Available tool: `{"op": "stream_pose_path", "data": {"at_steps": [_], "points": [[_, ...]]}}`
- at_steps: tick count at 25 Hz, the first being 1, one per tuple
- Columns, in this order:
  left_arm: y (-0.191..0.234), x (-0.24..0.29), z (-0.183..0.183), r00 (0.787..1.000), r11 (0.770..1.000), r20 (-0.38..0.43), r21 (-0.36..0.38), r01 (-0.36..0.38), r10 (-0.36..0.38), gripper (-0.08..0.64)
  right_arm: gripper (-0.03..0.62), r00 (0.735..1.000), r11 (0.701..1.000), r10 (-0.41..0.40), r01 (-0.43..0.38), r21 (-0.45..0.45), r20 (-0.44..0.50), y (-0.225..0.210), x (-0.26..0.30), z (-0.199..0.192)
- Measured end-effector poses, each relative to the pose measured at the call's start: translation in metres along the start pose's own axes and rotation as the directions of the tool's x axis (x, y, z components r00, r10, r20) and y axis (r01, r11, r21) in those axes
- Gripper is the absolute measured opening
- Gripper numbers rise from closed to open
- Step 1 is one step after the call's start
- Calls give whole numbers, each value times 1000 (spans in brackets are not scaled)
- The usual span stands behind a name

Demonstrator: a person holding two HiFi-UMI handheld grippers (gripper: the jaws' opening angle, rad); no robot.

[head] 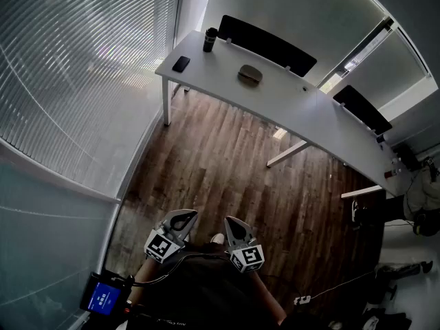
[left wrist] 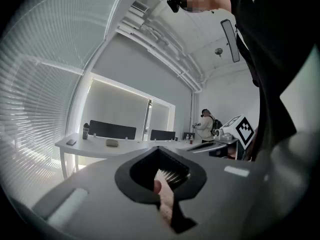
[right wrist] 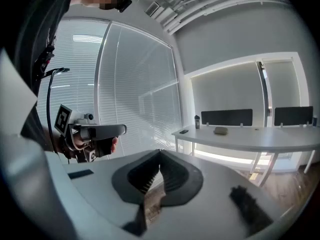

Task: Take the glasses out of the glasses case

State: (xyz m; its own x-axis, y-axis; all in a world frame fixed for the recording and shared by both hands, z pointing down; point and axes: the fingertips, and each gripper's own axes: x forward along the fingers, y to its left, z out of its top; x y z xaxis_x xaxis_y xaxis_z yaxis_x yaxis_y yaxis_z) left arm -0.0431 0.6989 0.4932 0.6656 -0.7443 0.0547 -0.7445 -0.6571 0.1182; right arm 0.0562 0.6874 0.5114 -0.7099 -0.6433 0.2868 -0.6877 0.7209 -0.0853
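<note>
I am standing on a dark wooden plank floor (head: 227,163), facing a long white bench (head: 289,102) that is running along a pale grey wall (head: 289,5). Daylight is coming through white slatted window blinds (head: 75,60) on my left. Black rectangular divider panels (head: 268,45) are lining the bench's far edge.

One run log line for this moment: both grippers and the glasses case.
left gripper: shut, empty | right gripper: shut, empty | glasses case: on white table, far from both grippers
</note>
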Motion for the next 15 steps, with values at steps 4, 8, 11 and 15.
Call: {"op": "stream_pose_path", "data": {"at_steps": [4,8,11,15], "points": [[-4,3,6,1000,998,3,62,-4,4,5,6,1000,1000,-9,9,4,-26,-5,-3,-4],[6,-7,2,999,997,10,48,-53,53,6,6,999,1000,-17,16,-22,-43,-2,-7,-9],[13,-14,8,996,995,2,-43,-92,92,6,6,999,1000,-13,12,-26,-35,1,-10,-2],[30,-7,0,992,992,-30,6,-123,123,6,6,998,1000,-15,15,2,-53,-11,-4,-14]]}}
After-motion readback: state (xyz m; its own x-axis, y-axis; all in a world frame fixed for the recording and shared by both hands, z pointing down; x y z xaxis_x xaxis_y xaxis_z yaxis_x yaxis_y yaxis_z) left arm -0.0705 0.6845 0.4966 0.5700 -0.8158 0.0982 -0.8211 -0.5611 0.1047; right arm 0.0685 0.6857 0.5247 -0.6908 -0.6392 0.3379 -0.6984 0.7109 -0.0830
